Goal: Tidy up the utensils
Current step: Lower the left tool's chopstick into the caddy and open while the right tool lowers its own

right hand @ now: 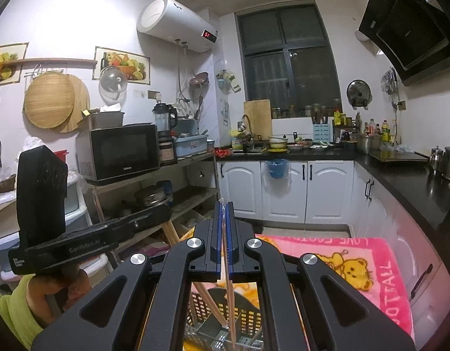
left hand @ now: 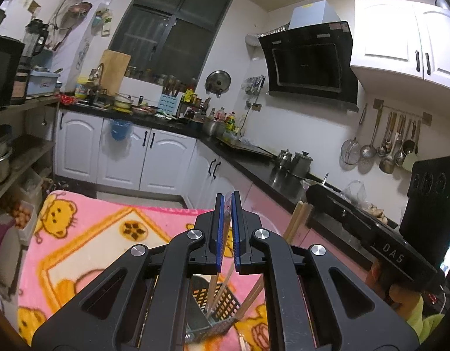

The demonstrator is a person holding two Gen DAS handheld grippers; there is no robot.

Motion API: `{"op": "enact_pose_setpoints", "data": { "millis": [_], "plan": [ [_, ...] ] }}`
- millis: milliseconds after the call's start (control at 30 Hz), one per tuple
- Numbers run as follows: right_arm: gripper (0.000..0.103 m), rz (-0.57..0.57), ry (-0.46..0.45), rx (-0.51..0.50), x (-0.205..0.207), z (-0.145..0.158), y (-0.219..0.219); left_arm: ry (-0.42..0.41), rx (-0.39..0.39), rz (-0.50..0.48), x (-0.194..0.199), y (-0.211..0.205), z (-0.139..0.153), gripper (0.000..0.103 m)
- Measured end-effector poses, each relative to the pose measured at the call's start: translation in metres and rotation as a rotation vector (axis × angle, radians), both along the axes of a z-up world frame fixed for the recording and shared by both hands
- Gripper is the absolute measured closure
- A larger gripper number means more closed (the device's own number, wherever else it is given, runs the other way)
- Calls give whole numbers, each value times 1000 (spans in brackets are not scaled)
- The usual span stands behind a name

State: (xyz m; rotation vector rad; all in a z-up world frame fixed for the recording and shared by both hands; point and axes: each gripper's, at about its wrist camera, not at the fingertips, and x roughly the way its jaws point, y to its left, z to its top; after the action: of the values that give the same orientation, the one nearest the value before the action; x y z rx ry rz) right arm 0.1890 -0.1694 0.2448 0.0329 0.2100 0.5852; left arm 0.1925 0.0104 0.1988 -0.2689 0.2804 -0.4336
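My left gripper is shut on a pair of chopsticks. They slant down between the blue pads into a black perforated utensil basket below. My right gripper is likewise shut on thin chopsticks, and their lower ends reach down into the same basket. Each gripper shows in the other's view: the right one with wooden chopsticks hanging under its tip, and the left one with sticks below it. Both are hand-held above the basket.
The basket stands on a pink bear-print blanket covering a table. A black L-shaped counter with steel pots runs along the right. A shelf rack with a microwave stands on the left. Ladles hang on the wall.
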Motion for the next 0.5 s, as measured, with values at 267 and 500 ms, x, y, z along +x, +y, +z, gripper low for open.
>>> {"op": "enact_pose_setpoints", "data": {
  "millis": [267,500],
  "plan": [
    [100,-5,13,3,15,0,3,21,27,-2,13,-6,-12,100],
    [100,-24,22,6,29,-13,4,68,43,-3,28,-9,-35,100]
  ]
}}
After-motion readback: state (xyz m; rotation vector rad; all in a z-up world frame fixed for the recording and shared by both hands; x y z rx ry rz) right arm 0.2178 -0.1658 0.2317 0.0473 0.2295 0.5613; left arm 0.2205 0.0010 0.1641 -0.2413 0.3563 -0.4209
